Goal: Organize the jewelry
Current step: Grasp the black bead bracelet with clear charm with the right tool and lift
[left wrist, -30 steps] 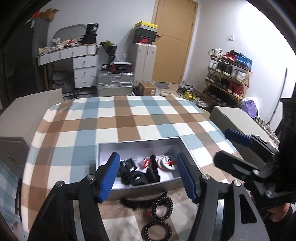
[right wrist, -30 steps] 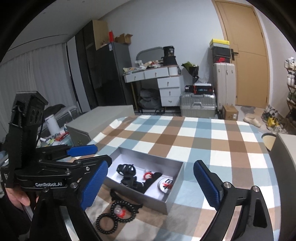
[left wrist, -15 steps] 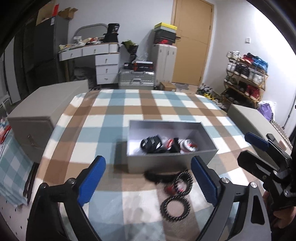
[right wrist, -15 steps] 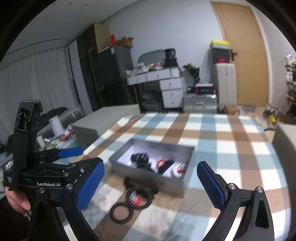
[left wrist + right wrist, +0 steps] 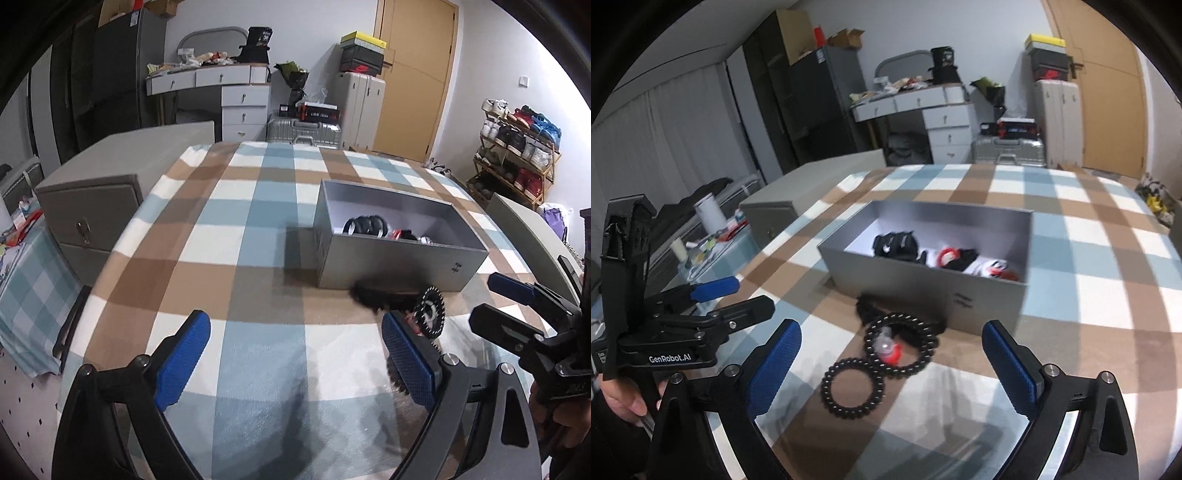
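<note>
1. Jewelry was split between two places: several pieces lay inside the grey box point(image 5: 923, 280) on the table point(image 5: 1089, 295), while two black coiled bands point(image 5: 901, 343) and a small red piece point(image 5: 888, 349) lay on the table just in front of the box.
2. Judged from that, the job was partly done; the loose pieces in front of the box were left to put away.
3. Both tools were empty: the left hand-held gripper point(image 5: 295, 365) had its jaws wide apart, and the right hand-held gripper point(image 5: 890, 373) also stood spread, above the bands in front of the box.
4. Items inside the box were blurred and hard to identify; a dark strap-like thing point(image 5: 866, 308) against the box's front was unclear.
</note>
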### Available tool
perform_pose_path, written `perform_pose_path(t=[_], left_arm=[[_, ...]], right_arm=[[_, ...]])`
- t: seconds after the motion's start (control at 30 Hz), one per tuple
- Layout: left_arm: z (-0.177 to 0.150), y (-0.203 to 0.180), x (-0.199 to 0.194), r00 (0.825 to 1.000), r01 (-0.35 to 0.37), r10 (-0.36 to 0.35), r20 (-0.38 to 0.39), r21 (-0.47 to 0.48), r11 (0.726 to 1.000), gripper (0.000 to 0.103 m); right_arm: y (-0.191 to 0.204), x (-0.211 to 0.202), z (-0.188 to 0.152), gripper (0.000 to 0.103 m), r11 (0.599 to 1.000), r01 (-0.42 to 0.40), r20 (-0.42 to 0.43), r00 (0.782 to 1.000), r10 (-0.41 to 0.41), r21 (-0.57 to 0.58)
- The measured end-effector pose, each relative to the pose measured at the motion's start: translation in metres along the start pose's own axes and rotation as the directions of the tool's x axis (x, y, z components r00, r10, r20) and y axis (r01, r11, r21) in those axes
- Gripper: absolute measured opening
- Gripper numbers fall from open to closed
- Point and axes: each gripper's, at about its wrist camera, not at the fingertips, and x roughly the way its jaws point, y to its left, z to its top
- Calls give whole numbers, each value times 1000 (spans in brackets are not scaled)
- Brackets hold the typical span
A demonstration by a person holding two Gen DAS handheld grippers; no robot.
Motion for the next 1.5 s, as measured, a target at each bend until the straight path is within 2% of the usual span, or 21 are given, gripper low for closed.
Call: perform_pose_path(t=[0.23, 0.5, 0.67, 0.73, 0.87, 1.17, 1.5], left_arm=[[-7, 9, 13, 997, 32, -35, -62, -40, 999, 91], [-12, 11, 13, 995, 51, -55, -85, -51, 997, 91], [-13, 10, 12, 994, 58, -62, -92, -49, 997, 91], [-14, 10, 12, 994, 57, -61, -94, -45, 997, 91], [-13, 11, 13, 993, 60, -64, -98, -44, 997, 91], [-12, 9, 12, 993, 61, -64, -103, -34, 998, 92], [-12, -5, 10, 990, 78, -78, -116, -5, 997, 91]], right_arm=[[3, 22, -4, 84, 1000, -23, -72, 997, 24, 10], [-3, 38, -1, 83, 998, 40, -135, 990, -34, 41], [-4, 49, 0, 74, 997, 65, -175, 983, -55, 52], [-4, 52, 0, 66, 996, 70, -189, 980, -58, 55], [-1, 51, -1, 54, 996, 77, -192, 979, -69, 34], [-2, 44, -2, 51, 997, 66, -170, 984, -57, 49], [-5, 27, 1, 51, 997, 29, -93, 995, -22, 76]])
